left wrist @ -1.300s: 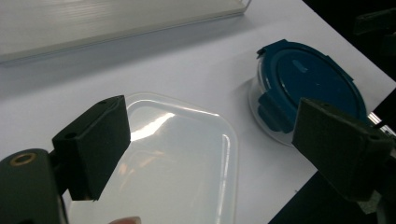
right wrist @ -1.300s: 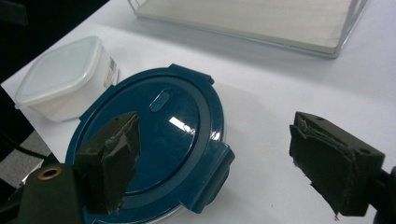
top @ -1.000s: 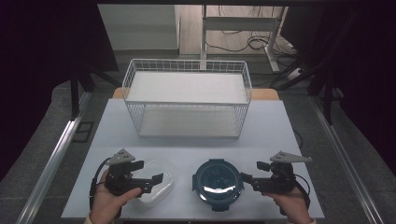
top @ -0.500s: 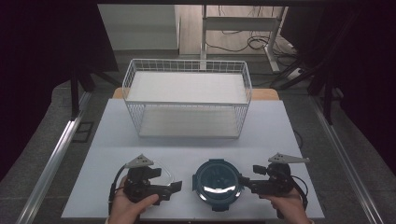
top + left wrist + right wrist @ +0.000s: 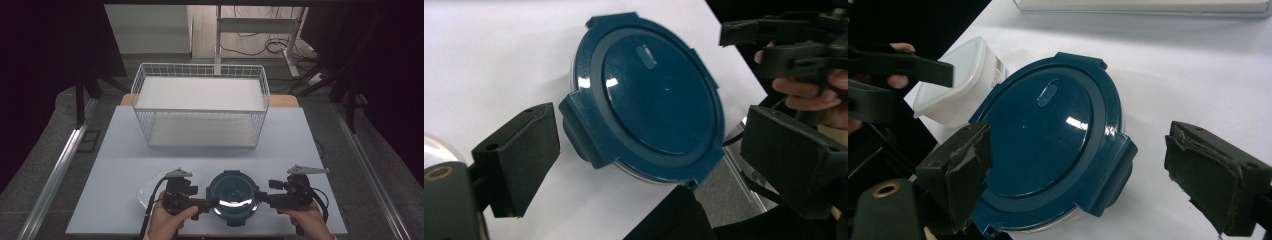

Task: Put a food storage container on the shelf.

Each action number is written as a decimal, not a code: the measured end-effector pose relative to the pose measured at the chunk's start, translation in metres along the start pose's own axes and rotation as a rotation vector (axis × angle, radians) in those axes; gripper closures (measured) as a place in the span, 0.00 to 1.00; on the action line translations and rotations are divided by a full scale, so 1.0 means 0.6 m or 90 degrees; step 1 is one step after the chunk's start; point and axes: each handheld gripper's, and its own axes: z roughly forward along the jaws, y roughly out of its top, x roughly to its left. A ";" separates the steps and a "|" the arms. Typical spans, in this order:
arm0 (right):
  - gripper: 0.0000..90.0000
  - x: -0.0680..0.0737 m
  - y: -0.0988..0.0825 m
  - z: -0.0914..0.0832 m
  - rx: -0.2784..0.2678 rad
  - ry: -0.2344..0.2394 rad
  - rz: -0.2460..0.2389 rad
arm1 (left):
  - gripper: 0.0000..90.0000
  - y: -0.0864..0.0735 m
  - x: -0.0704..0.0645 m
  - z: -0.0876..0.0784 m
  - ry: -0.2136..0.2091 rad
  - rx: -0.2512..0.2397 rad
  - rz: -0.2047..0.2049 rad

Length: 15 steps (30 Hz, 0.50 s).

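A round container with a dark blue clip lid (image 5: 231,197) stands near the table's front edge. My left gripper (image 5: 207,202) is at its left side. In the left gripper view the left gripper (image 5: 654,150) is open, its jaws wide on either side of the lid (image 5: 649,95) and one clip tab, without touching. My right gripper (image 5: 260,196) is at the container's right side. In the right gripper view the right gripper (image 5: 1088,175) is open and its jaws have just been opening. The lid (image 5: 1048,145) and a clip tab lie between them, unpressed.
A white lidded tub (image 5: 147,192) sits left of the blue container, partly behind my left gripper, and shows as the tub (image 5: 960,82) in the right gripper view. A white wire basket (image 5: 200,107) stands at the table's far side. The table's front edge is close below both hands.
My left gripper has moved right, away from the white tub, up to the blue container's left side. The right hand has stayed at the container's right side.
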 end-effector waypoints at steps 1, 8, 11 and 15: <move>0.13 0.000 0.000 0.000 0.000 0.000 0.000 | 0.10 0.000 0.002 0.004 0.000 0.005 -0.004; 0.12 -0.005 -0.005 0.008 0.008 0.010 0.018 | 0.12 -0.006 0.020 0.030 0.007 0.024 -0.025; 0.11 -0.005 -0.007 0.013 0.013 0.012 0.022 | 0.14 -0.008 0.026 0.037 0.005 0.026 -0.032; 0.11 -0.006 -0.009 0.020 0.020 0.015 0.026 | 0.16 -0.006 0.027 0.044 -0.003 0.031 -0.033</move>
